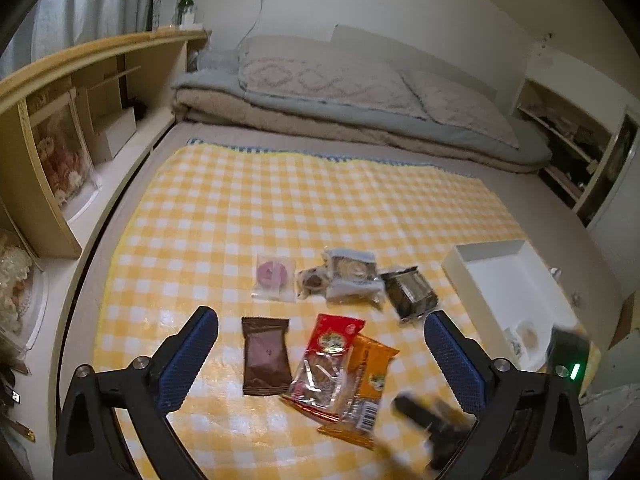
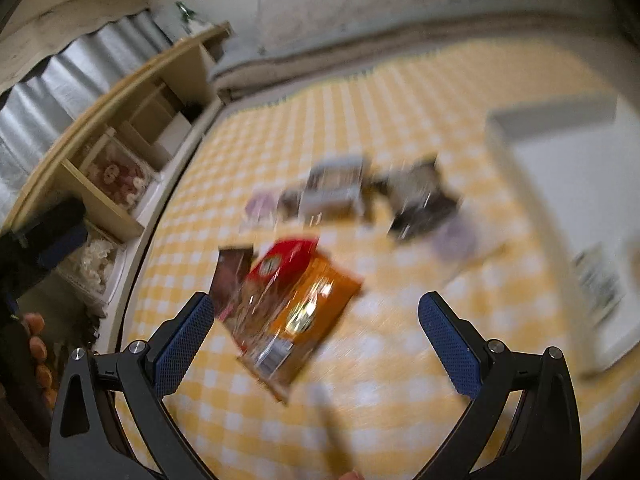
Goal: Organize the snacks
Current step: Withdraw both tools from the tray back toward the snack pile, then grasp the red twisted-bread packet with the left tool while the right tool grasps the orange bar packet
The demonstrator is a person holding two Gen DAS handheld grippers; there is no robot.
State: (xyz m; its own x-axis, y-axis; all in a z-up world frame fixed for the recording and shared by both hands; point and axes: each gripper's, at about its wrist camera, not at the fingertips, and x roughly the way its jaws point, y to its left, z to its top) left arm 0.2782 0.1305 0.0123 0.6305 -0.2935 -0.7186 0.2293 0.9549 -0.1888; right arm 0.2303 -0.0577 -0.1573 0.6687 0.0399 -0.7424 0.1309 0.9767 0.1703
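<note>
While both blue-padded grippers hang spread wide and empty, the left gripper [image 1: 320,344] hovers over a brown foil snack packet [image 1: 266,356] and overlapping red [image 1: 326,364] and orange [image 1: 366,388] wrappers on a yellow checked blanket [image 1: 280,208]. Over the same, blurred snacks hangs the right gripper [image 2: 314,320]. At right lies a white open box [image 1: 480,288].

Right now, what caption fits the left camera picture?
Open left gripper hovers over snack packets on a yellow checked blanket, white box beside them.
</note>
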